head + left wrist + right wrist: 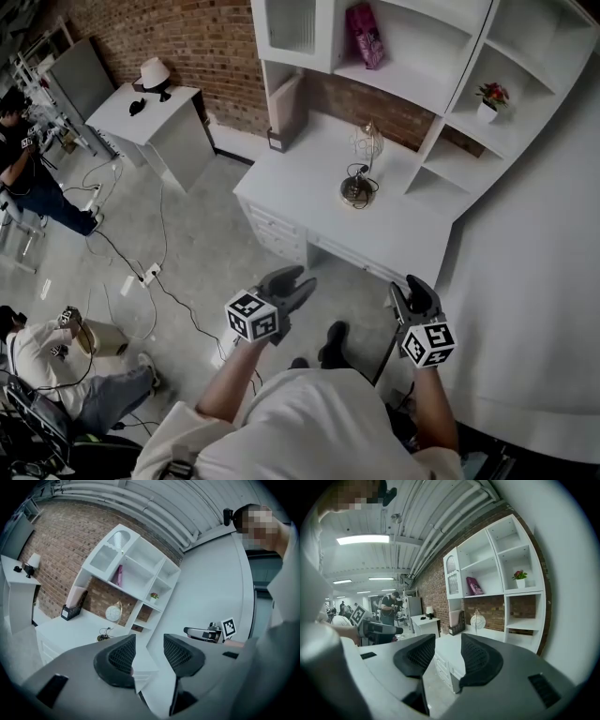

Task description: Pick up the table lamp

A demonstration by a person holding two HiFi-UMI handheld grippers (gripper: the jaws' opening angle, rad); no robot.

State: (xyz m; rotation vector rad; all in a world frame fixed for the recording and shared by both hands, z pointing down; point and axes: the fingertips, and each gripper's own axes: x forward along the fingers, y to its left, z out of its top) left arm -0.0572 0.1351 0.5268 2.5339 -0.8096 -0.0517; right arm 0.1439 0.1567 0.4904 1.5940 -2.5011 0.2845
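Note:
The table lamp (361, 171) has a wire globe shade on a round brass base and stands on the white desk (309, 187), near the back. It also shows small in the left gripper view as the lamp (112, 613) and in the right gripper view as the lamp (477, 619). My left gripper (296, 283) hangs over the floor in front of the desk, open, with nothing between its jaws (149, 642). My right gripper (413, 292) is level with it off the desk's front right corner, also open and empty (448, 642). Both are well short of the lamp.
A white hutch (422, 56) over the desk holds a pink bag (364, 36) and a potted flower (491, 99). A black file holder (278, 131) stands at the desk's left end. A white cabinet (155, 122) stands farther left. Cables (155, 281) and people (33, 178) are on the floor side.

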